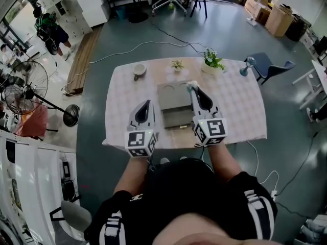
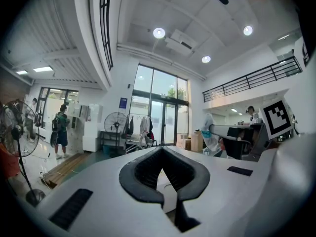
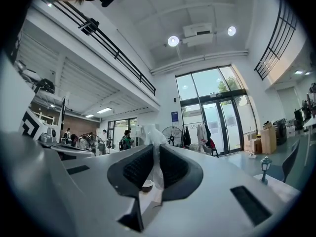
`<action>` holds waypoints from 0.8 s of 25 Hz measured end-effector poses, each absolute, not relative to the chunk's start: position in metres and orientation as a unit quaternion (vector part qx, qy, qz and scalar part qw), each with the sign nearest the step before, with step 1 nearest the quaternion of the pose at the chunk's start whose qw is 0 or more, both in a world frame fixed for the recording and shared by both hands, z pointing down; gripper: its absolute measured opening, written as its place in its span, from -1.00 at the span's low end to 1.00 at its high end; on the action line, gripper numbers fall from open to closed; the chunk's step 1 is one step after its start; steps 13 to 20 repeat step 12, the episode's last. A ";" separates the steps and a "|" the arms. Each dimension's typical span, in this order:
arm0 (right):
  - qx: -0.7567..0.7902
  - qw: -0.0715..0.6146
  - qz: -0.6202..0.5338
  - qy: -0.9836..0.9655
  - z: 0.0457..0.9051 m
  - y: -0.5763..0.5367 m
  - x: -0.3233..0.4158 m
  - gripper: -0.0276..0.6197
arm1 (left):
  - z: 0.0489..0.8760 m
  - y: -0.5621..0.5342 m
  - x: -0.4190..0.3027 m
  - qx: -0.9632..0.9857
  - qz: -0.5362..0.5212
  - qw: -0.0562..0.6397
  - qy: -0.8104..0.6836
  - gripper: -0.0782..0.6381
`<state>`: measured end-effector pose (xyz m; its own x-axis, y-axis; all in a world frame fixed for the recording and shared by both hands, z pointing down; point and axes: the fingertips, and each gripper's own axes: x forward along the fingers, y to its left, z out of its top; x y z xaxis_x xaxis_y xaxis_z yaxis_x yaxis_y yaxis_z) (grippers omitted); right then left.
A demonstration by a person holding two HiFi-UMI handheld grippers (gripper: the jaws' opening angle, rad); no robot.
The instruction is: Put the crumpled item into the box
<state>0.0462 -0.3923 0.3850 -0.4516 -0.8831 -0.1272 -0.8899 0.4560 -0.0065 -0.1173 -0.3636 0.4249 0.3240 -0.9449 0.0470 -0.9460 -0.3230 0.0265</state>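
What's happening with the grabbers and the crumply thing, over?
Right gripper shut on crumpled item, by the right edge of the box. Left gripper shut, empty, left of box. Nothing seen in the way.

Head view looks down; gripper views share doors [image 2: 157,120].

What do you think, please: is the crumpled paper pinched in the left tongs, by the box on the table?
No, not the left: the crumpled paper is pinched in the right tongs, by the box on the table; the right gripper view shows it.
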 end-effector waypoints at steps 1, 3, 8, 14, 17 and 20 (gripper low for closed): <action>-0.521 0.056 0.030 0.851 0.386 -0.393 0.046 -0.79 | 0.425 -0.364 -0.117 0.813 0.011 0.024 -0.581 -0.79; -0.521 0.056 0.029 0.851 0.387 -0.394 0.047 -0.79 | 0.425 -0.364 -0.117 0.814 0.011 0.023 -0.581 -0.79; -0.520 0.053 0.029 0.852 0.391 -0.394 0.044 -0.79 | 0.424 -0.362 -0.119 0.813 0.009 0.020 -0.582 -0.79; -0.520 0.051 0.028 0.852 0.395 -0.395 0.040 -0.79 | 0.426 -0.363 -0.123 0.812 0.008 0.020 -0.583 -0.79; -0.520 0.051 0.028 0.852 0.395 -0.395 0.040 -0.79 | 0.426 -0.363 -0.123 0.812 0.008 0.020 -0.583 -0.79; -0.520 0.051 0.028 0.852 0.395 -0.395 0.040 -0.79 | 0.426 -0.363 -0.123 0.812 0.008 0.020 -0.583 -0.79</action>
